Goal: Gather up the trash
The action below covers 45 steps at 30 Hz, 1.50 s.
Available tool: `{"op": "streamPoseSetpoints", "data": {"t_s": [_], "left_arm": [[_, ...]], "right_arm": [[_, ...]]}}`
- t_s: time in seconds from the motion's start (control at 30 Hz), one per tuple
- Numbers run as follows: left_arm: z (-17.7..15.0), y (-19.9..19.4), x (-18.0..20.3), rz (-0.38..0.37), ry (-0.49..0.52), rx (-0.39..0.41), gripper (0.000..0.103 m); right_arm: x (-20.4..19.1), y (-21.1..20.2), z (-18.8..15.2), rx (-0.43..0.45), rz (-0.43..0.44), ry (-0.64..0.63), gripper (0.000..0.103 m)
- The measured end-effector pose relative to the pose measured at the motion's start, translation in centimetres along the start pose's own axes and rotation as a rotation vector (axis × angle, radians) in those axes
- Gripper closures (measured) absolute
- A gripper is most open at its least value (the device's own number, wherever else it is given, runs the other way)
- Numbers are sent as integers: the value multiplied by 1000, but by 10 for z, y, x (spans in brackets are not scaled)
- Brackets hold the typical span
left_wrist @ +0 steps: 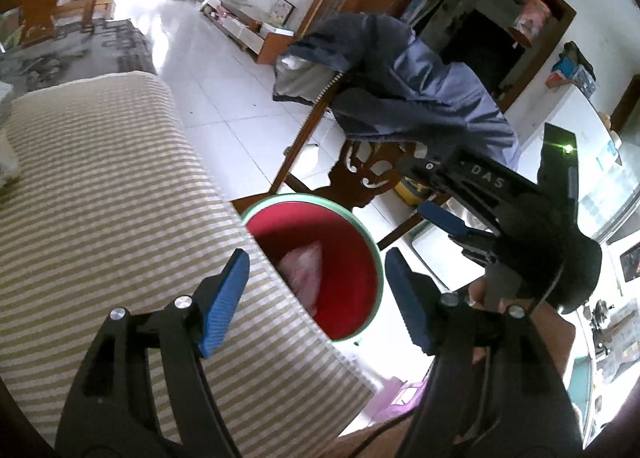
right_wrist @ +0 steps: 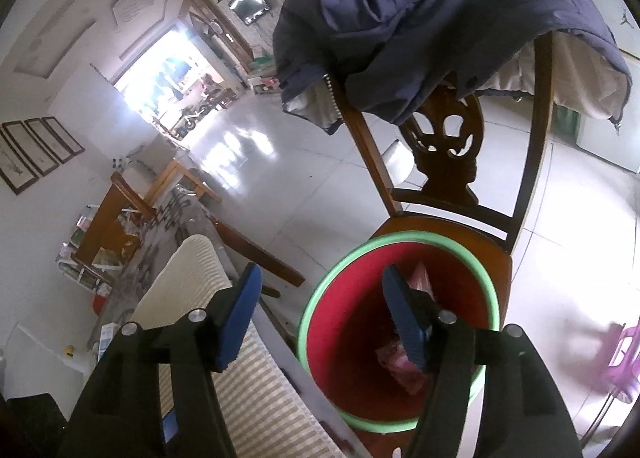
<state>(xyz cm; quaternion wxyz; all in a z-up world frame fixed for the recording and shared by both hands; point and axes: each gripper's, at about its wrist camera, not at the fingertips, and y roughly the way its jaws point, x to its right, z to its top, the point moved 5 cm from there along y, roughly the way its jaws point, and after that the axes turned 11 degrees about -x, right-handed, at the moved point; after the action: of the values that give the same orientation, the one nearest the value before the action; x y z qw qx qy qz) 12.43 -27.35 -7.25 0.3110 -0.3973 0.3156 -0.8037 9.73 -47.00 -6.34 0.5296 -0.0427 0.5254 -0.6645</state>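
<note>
- A worktop (left_wrist: 100, 197) covered in a striped beige and cream mat fills the left of the left wrist view; its near right edge curves just in front of a bin.
- A wooden chair (right_wrist: 452, 161) with a carved back stands beside that edge, with a blue-grey jacket (right_wrist: 432, 13) draped over its top rail.
- A red bin with a green rim (right_wrist: 352, 322) sits on the chair seat, below the level of the worktop and close against its edge.
- Crumpled pink trash (left_wrist: 304, 270) lies inside the bin, against the wall nearest the worktop.
- The left gripper (left_wrist: 316, 298) hovers over the worktop edge and the bin mouth, jaws apart with nothing between the blue pads.
- The right gripper (right_wrist: 320, 314) hovers over the bin's rim, one pad above the mat edge and the other over the red interior; its jaws are also apart and empty. A hand (left_wrist: 480, 294) holds it, seen in the left wrist view.
- Judging from this, a drop into the bin looks complete. No more trash shows on the visible part of the worktop.
- To finish the step well, lift both grippers straight up clear of the rim before swinging away, so neither pad knocks the bin off the seat.
</note>
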Motion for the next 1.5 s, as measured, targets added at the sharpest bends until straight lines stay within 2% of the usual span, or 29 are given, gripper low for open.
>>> {"op": "streamPoseSetpoints", "data": {"t_s": [0.23,0.47,0.6,0.7,0.8,0.9,0.93,1.03,1.07,1.1,1.13,1.17,1.2,1.23,1.27,1.4,1.5], "left_arm": [[-19,-48,-43,50,-92,75,34],[-54,-112,-124,205,-221,144,33],[-91,-168,-191,345,-365,219,25],[-122,-204,-240,445,-497,265,25],[-157,-226,-285,503,-637,272,25],[-177,-230,-313,507,-739,262,18],[-182,-228,-323,484,-776,260,18],[-180,-216,-336,438,-789,229,17],[-178,-216,-335,456,-768,237,17],[-174,-214,-334,475,-741,232,21],[-171,-210,-334,474,-730,218,34],[-172,-210,-334,495,-730,221,41],[-171,-210,-332,478,-725,225,68],[-172,-207,-332,434,-735,214,71],[-178,-208,-333,422,-739,222,71],[-181,-211,-319,407,-713,258,73],[-183,-208,-307,390,-689,259,73]], "right_arm": [[-20,11,-4,-27,-11,-71,35],[-54,24,-19,-60,11,-167,35],[-83,36,-33,-85,7,-264,31],[-103,45,-47,-114,10,-330,31],[-121,54,-62,-143,25,-388,29],[-136,61,-76,-171,26,-444,27],[-142,65,-82,-181,20,-467,27],[-154,72,-94,-204,12,-516,27],[-159,75,-98,-214,20,-530,27],[-162,76,-101,-220,27,-537,27],[-165,77,-105,-227,40,-545,27],[-168,78,-108,-233,53,-554,26],[-170,78,-110,-236,63,-561,26],[-174,79,-114,-244,78,-576,26],[-176,79,-116,-250,87,-584,26],[-199,90,-137,-310,141,-645,26],[-228,102,-145,-370,221,-602,26]]}}
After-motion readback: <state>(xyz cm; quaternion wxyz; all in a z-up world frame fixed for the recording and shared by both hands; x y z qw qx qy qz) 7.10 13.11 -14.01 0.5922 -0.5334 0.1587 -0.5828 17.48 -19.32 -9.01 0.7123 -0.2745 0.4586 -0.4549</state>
